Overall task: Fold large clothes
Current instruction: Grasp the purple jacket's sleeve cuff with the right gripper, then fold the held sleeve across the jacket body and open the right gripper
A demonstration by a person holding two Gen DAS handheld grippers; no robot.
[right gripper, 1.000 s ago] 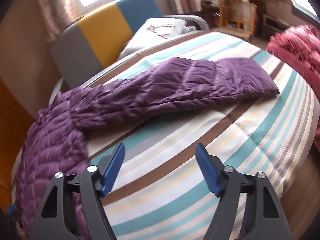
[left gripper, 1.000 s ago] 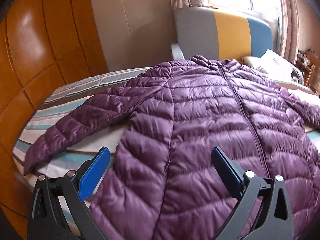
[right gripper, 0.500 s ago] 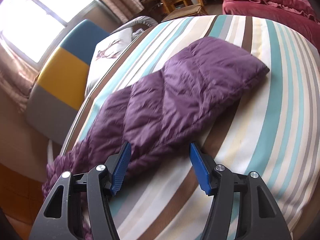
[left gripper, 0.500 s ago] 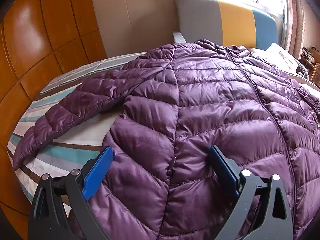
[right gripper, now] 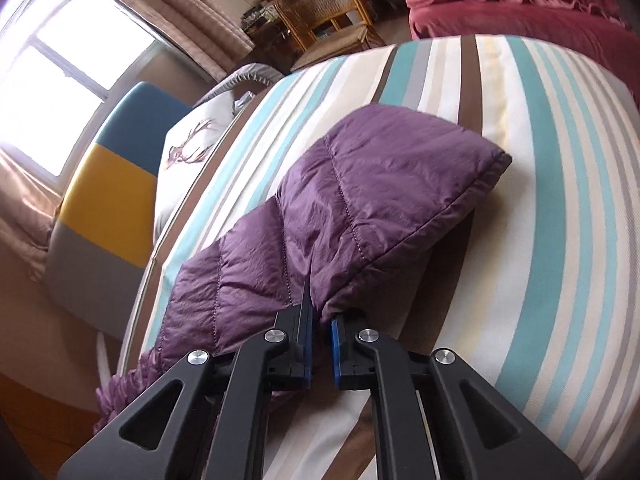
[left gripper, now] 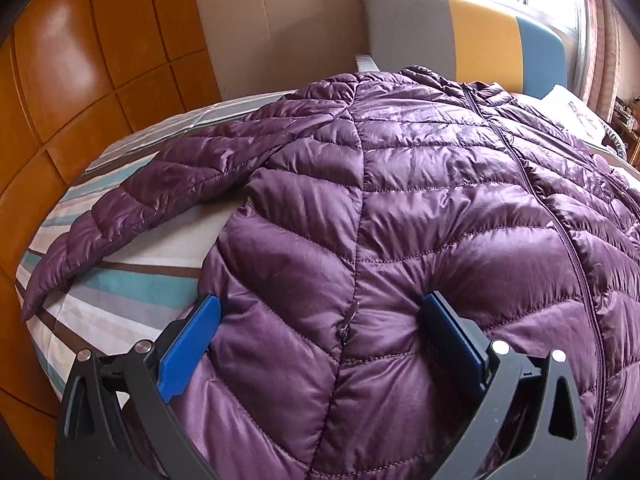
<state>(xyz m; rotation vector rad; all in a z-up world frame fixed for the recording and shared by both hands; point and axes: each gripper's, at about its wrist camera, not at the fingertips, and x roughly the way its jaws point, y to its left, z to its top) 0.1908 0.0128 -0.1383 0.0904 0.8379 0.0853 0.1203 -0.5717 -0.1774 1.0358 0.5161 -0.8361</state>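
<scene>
Left wrist view: left gripper spread wide, blue pads straddling the purple puffer jacket body at lower centre (pads not squeezing it). Jacket lies flat across the striped bed.

Right wrist view: right gripper jaws just closed, pinching the jacket sleeve edge at centre bottom.

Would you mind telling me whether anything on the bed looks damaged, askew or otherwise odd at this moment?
Nothing stands out. The purple jacket lies flat and zipped on the striped bedspread, sleeves spread out. The right hand-held gripper is shut on one sleeve, bunching the fabric there; the left hand-held gripper is open over the jacket's lower body.
</scene>
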